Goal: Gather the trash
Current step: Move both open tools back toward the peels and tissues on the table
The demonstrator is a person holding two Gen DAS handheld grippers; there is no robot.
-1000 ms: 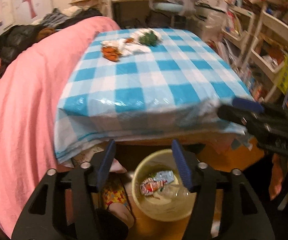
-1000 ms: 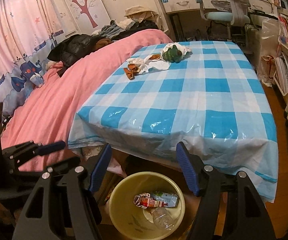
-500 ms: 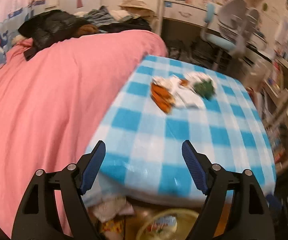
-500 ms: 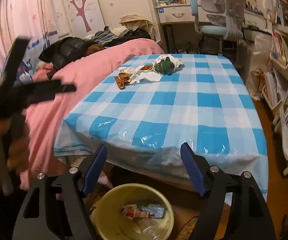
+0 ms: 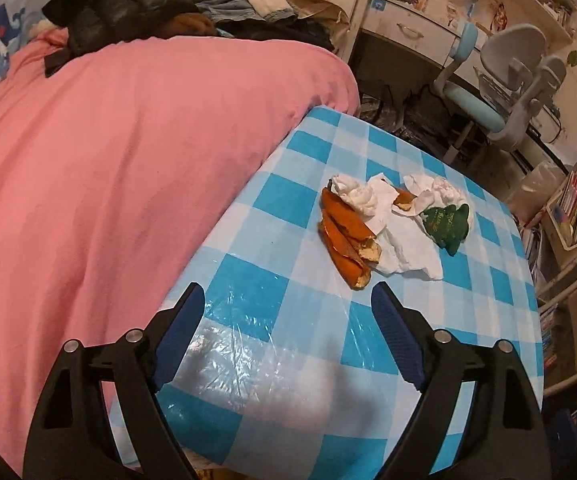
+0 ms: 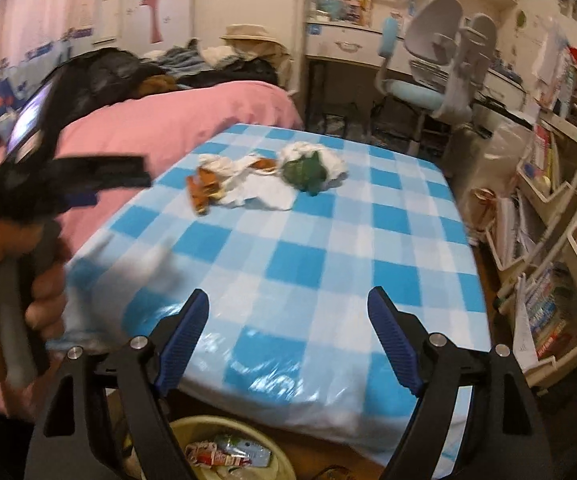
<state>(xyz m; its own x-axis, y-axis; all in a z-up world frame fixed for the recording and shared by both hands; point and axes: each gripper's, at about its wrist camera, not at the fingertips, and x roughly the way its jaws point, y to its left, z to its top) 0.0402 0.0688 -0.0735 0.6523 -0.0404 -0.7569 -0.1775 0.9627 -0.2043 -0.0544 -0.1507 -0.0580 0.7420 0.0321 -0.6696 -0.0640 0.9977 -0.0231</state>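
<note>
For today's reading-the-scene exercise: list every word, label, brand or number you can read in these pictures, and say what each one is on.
None can be read.
Green wrapper on the checked tablecloth: gold lettering, too small to read.
Wrappers in the yellow bin: print blurred.
Books on the shelves: spines too small and blurred.
Both grippers, left and right, carry no text.
</note>
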